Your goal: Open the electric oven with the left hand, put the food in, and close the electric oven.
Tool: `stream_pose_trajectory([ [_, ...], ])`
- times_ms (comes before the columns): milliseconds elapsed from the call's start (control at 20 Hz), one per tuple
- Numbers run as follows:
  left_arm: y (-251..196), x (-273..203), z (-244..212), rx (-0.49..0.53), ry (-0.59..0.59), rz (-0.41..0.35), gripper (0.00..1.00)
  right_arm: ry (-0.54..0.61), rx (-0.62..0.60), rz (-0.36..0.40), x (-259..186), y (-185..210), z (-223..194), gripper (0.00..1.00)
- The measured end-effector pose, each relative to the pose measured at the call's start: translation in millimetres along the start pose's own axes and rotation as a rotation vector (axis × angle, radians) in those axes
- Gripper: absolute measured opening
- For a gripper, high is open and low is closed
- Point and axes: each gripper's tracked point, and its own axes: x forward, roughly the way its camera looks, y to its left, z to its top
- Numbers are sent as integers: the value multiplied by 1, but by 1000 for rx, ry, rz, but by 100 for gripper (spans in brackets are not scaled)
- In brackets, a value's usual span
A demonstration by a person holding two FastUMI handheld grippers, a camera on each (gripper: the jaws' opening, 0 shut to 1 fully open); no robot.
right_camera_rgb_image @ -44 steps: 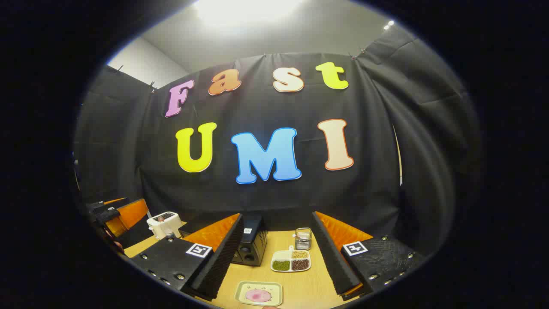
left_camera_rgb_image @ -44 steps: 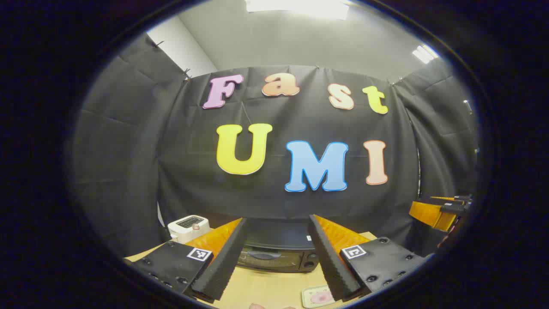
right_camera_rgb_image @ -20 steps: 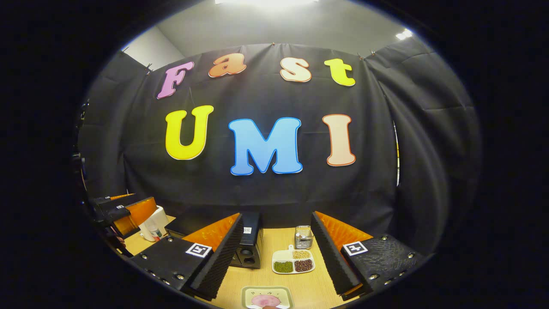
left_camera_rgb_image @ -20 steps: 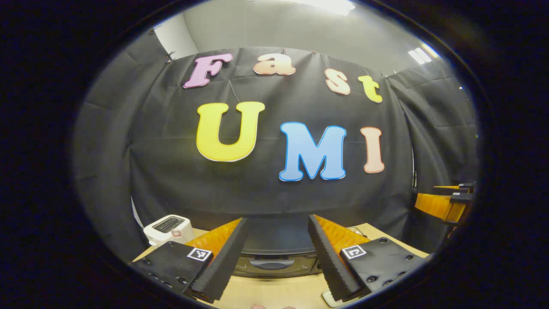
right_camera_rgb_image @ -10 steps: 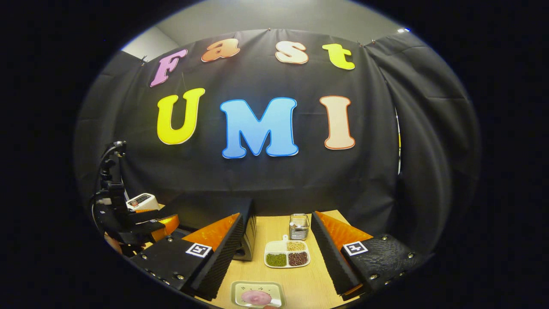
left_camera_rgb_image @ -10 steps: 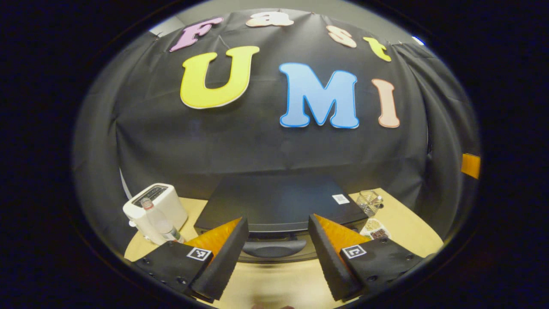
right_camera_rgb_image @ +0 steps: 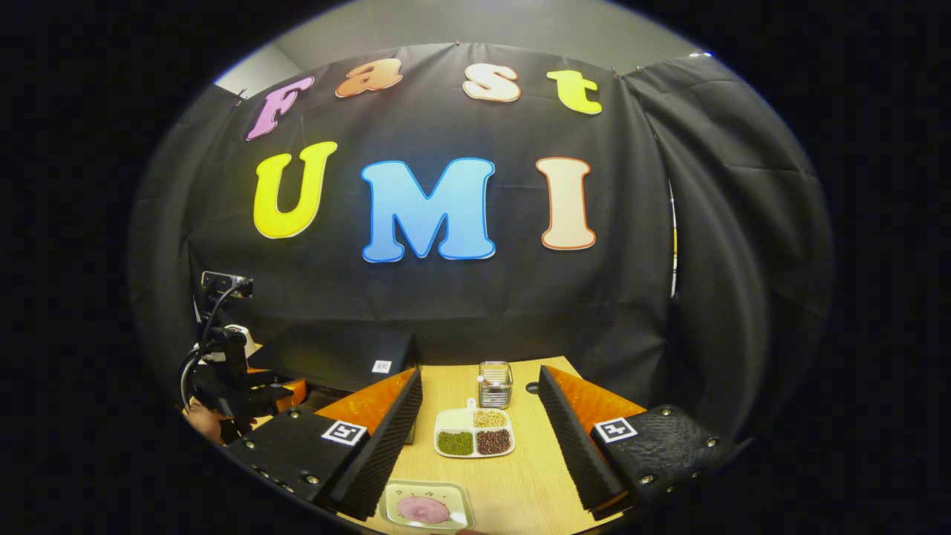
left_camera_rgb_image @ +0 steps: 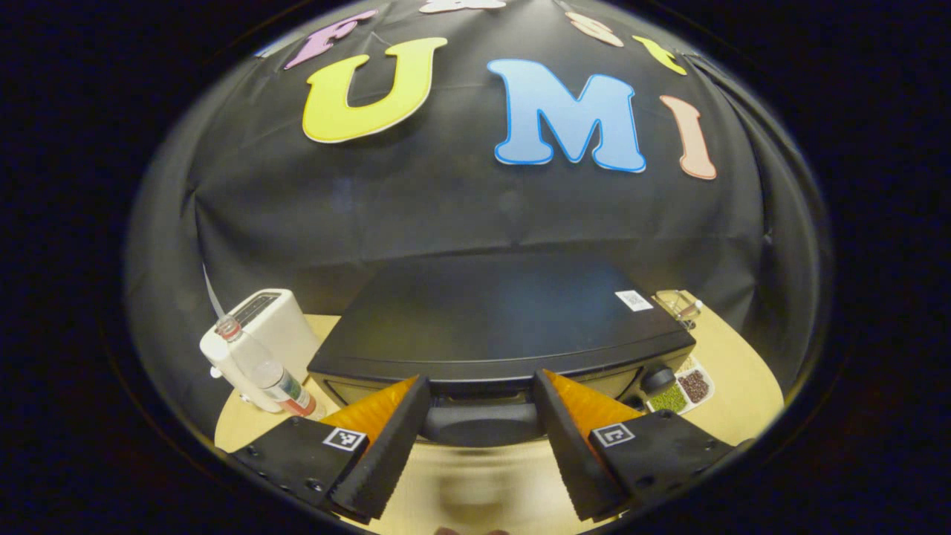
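Hovering just above and in front of the electric oven (left_camera_rgb_image: 490, 319), left gripper (left_camera_rgb_image: 481, 431) tilted down, fingers spread wide to either side of the door handle (left_camera_rgb_image: 481, 423), not pressing on it. Handle lying crosswise, long axis running left to right, door shut. Right gripper (right_camera_rgb_image: 479, 438) likewise gaping, holding nothing, poised over the table (right_camera_rgb_image: 520, 490). Food sitting on a small plate (right_camera_rgb_image: 426, 507) near the table's front edge, oven at the left.

A matt black electric oven (left_camera_rgb_image: 490, 319) with smooth plastic handle (left_camera_rgb_image: 481, 424) sits on a pale wood-grain worktop (right_camera_rgb_image: 520, 483) beside a glossy white toaster (left_camera_rgb_image: 278, 327).
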Motion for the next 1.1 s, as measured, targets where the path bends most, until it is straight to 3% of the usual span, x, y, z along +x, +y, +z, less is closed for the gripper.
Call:
stream_pose_trajectory([
  [150,1,-5,-3,-19,4,8,99,13,14,6,1,3,-4,96],
  [250,1,-12,-8,-11,3,7,92,8,14,18,-1,9,-2,96],
  [300,0,-17,-11,-13,5,4,98,6,6,23,-2,11,-3,96],
  [1100,-5,-69,-91,-18,49,-50,95,71,-15,57,-23,18,-29,96],
])
